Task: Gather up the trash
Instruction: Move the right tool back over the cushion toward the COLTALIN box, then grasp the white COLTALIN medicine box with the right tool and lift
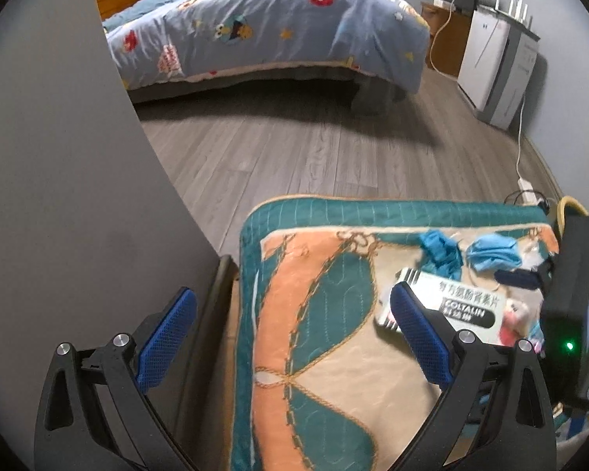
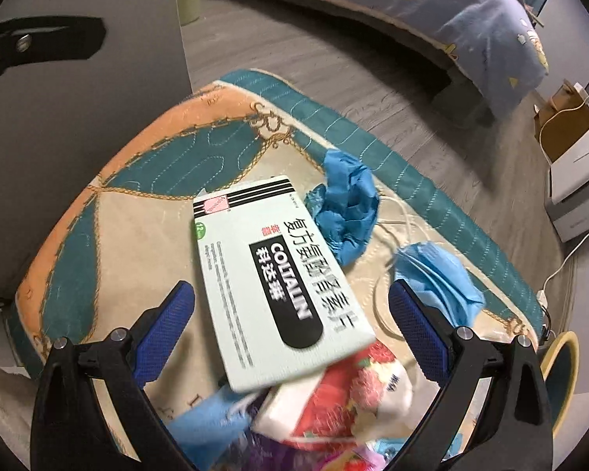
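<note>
Your right tongs (image 2: 290,329) are spread wide around the Coltalin box (image 2: 271,274), which lies flat on the quilted cushion (image 2: 145,165) — lower squarely and pinch its long edges. Left tongs (image 1: 290,333) gape empty; the wrappers (image 2: 333,404) beneath look loose, probably.

Both tools share one build. The left gripper (image 1: 292,324) has two black plastic arms with long cut-out slots, each carrying a pair of round silver screw heads near the top. Its fingers (image 1: 165,339) are faced with blue pads with a fine mesh texture. The right gripper (image 2: 290,324) has the same black slotted arms, silver screws and blue mesh-textured fingers (image 2: 420,329). No skin or sleeve is clearly visible.
</note>
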`<move>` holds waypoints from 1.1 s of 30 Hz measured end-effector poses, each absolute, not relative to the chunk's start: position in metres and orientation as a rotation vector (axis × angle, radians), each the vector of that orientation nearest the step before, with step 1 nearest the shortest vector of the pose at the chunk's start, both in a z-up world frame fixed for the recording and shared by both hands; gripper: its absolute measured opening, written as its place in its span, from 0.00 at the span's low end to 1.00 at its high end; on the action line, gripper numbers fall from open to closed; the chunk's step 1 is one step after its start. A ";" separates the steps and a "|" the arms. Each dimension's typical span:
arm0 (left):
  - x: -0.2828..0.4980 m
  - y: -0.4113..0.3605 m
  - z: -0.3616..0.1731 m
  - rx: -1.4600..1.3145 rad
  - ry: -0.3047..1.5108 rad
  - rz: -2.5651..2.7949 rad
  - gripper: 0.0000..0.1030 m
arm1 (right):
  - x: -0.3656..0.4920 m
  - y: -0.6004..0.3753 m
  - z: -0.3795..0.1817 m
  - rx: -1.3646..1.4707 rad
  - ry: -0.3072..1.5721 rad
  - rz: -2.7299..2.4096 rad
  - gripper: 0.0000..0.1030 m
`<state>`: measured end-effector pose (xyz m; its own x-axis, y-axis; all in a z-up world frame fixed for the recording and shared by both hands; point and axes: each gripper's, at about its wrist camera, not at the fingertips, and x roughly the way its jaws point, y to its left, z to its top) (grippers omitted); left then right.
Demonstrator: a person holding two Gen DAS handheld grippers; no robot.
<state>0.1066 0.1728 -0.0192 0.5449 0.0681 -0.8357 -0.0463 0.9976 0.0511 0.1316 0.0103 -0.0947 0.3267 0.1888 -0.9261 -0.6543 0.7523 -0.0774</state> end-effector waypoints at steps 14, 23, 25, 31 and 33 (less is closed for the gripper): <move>0.111 0.181 -0.024 -0.028 1.009 0.064 0.95 | 0.128 0.020 -0.105 -0.510 1.168 0.601 0.75; 0.107 0.165 -0.014 0.002 0.994 0.053 0.95 | 0.114 -0.016 -0.052 -0.426 1.105 0.562 0.41; 0.105 0.157 -0.010 0.005 0.989 0.039 0.95 | 0.110 -0.034 -0.037 -0.401 1.105 0.542 0.23; 0.091 0.115 0.004 0.024 0.981 -0.032 0.95 | 0.093 -0.095 -0.017 -0.332 1.097 0.451 0.05; 0.087 0.103 0.006 0.038 0.978 -0.049 0.95 | 0.090 -0.111 -0.016 -0.299 1.104 0.430 0.05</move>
<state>0.0870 0.1029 0.0063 0.5575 -0.0242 -0.8299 0.0589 0.9982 0.0105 0.0895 -0.1110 -0.0164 0.3815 0.1854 -0.9056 -0.4768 0.8788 -0.0209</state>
